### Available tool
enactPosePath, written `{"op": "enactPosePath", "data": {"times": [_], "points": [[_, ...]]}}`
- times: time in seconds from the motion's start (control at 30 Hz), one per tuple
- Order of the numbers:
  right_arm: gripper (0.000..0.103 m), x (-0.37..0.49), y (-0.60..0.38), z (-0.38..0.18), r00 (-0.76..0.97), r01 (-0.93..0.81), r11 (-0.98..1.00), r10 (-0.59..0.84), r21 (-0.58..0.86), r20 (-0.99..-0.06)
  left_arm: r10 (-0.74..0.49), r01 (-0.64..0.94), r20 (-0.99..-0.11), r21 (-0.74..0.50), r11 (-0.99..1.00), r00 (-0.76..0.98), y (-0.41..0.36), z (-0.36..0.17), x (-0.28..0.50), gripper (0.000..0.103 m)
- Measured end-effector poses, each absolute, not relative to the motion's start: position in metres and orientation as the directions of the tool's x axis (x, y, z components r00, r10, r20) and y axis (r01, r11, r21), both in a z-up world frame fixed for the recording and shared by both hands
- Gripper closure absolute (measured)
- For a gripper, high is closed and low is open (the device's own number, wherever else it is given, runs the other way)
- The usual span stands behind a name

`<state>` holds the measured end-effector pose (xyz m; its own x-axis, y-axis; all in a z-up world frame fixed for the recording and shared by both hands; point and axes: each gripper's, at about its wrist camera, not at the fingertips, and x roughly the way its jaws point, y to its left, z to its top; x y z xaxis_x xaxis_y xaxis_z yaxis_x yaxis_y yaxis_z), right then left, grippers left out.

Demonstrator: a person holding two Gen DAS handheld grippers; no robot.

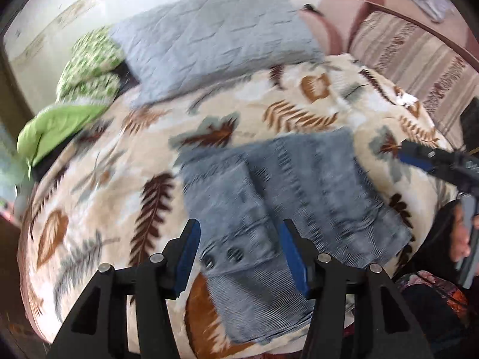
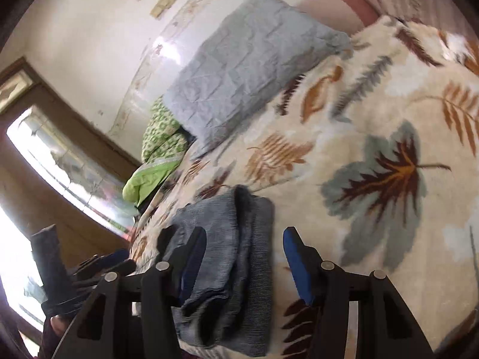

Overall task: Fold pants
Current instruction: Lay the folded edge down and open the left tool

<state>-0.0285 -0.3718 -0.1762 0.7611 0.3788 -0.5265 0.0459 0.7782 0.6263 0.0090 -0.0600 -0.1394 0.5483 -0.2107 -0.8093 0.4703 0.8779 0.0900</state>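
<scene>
Pants, soft corduroy, lie folded on the blanket; we'd pinch the layered edge at six o'clock. Our left gripper and right gripper gape, empty.

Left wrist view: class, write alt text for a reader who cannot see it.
Grey pants lie folded on a leaf-patterned blanket, with the open left gripper above their near edge. The right gripper enters from the right; a grey pillow lies beyond.
</scene>
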Motion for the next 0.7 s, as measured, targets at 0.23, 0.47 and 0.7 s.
{"op": "enactPosePath", "data": {"times": [0.23,0.47,0.7], "points": [[0.047,0.018,-0.310,-0.132,0.720,-0.096,0.842,0.427,0.531,-0.547,-0.204,0.453,-0.846,0.050,0.890,0.493,-0.052,-0.173,0.008,0.045],[0.046,0.085,-0.271,-0.171,0.575,-0.044,0.829,0.478,0.558,-0.664,-0.210,0.469,-0.848,0.049,0.882,0.486,-0.050,-0.194,0.010,0.038],[0.046,0.091,-0.280,-0.202,0.530,0.066,0.839,0.429,0.540,-0.732,-0.273,0.430,-0.875,-0.084,0.899,0.400,-0.033,-0.195,0.026,0.029]]}}
